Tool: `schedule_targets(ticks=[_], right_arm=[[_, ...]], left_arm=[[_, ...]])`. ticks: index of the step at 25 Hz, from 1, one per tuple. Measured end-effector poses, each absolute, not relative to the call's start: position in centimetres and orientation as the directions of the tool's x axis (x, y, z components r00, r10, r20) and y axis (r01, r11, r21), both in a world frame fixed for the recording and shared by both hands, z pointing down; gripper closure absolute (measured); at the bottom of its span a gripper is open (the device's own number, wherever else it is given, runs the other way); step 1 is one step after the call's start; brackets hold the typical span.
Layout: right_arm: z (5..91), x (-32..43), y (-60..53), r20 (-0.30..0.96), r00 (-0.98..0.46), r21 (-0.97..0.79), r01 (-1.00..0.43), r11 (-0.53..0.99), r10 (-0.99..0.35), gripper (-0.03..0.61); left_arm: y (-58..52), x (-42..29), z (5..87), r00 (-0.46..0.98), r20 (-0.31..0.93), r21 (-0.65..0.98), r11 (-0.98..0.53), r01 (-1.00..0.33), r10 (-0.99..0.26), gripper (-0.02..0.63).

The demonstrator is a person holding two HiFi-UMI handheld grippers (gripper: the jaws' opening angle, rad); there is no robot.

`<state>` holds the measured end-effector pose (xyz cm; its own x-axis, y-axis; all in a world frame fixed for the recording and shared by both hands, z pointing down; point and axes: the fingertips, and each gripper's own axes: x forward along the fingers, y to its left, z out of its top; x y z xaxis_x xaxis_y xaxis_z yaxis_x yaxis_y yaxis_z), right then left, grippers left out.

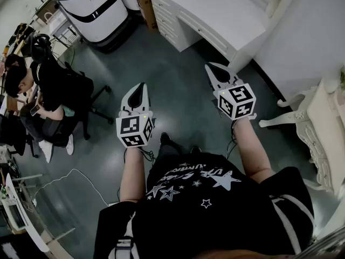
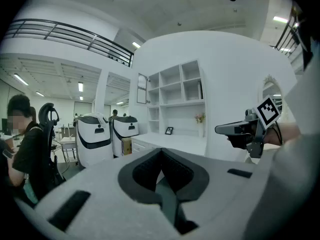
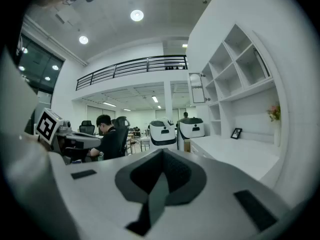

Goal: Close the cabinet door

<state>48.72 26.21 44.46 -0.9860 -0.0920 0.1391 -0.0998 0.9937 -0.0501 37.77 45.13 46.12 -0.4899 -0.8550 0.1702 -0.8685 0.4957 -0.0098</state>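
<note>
The white shelf unit (image 3: pixel 235 79) fills the wall ahead and to the right, standing above a long white bench (image 1: pixel 215 15) with drawers; the person stands on the dark floor (image 1: pixel 178 80) well apart from both. The cabinet door (image 3: pixel 196 87) is a small panel at the unit's upper left corner, swung out from the shelving and so open; nothing touches it.

The left tool (image 2: pixel 161 154) and the right tool (image 3: pixel 162 151) are held out near level over the floor, each with its jaws pressed together and nothing between them.

The step in hand looks like the approach; the closing itself is not begun. The next move probably calls for stepping round toward the bench, lifting one tool up to the door's free edge, then pushing it flat against the unit; the height and the bench in front may make the reach awkward.
</note>
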Motion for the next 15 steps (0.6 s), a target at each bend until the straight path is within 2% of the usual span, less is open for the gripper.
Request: schedule_targets(ticks=[8, 15], right_arm=[[45.9, 46.9, 25.9, 0.173, -0.98, -0.054, -0.108, 0.993, -0.098, 0.575], [47.9, 42.2, 25.8, 0.2, -0.97, -0.075, -0.156, 0.985, -0.138, 0.575]], left_arm=[[45.3, 35.8, 47.4, -0.488, 0.189, 0.012, 0.499, -0.866, -0.852, 0.604], [45.1, 30.4, 49.1, -0.457, 0.195, 0.037, 0.472, -0.881, -0.868, 0.604]])
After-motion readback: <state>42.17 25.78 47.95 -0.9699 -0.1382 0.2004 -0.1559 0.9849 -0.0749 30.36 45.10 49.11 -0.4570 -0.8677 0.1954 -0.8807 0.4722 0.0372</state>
